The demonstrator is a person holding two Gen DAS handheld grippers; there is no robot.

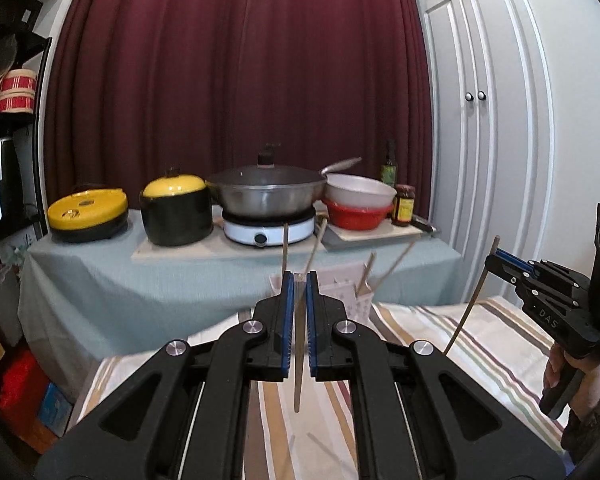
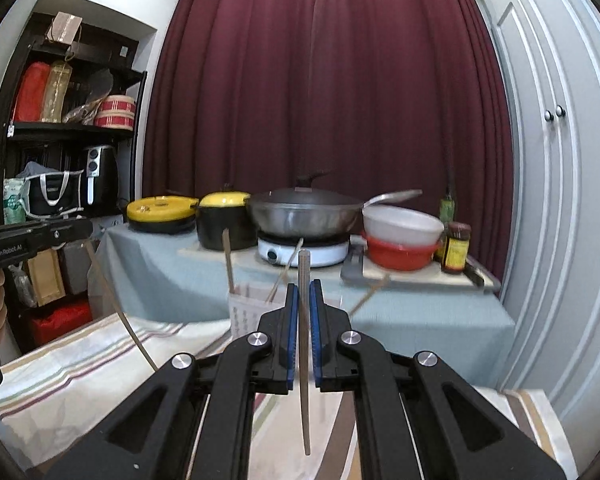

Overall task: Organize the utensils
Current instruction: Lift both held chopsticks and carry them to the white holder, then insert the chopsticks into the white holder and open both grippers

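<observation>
I hold one chopstick in each gripper. My left gripper (image 1: pixel 299 280) is clenched on a wooden chopstick (image 1: pixel 298 364) that hangs tip-down between the blue pads. My right gripper (image 2: pixel 304 288) is clenched the same way on a second chopstick (image 2: pixel 305 360), upright, its top end poking above the fingertips.

Straight ahead of both grippers, and a little below them, stands the white slotted utensil holder (image 2: pixel 246 312) on the striped cloth (image 2: pixel 80 364). Several chopsticks already lean in it at loose angles (image 2: pixel 229 260). I judge the step in hand to be carrying this pair over to the holder, with the drop not yet done.

The next move calls for bringing each gripper forward over the holder's mouth, keeping the stick near vertical, lowering the tip inside the rim, and only then letting go. The sticks already leaning there cross the opening, so I would aim for a gap between them. My two grippers are also near each other, so going one at a time seems safer.

Beyond the holder is the counter (image 1: pixel 100 280) under a pale blue cloth, carrying a lidded wok (image 1: pixel 266 196) on a white hot plate, a black pot with a yellow lid (image 1: pixel 176 210), stacked bowls (image 1: pixel 358 202) and sauce jars. All sit well behind the holder and out of my path.
</observation>
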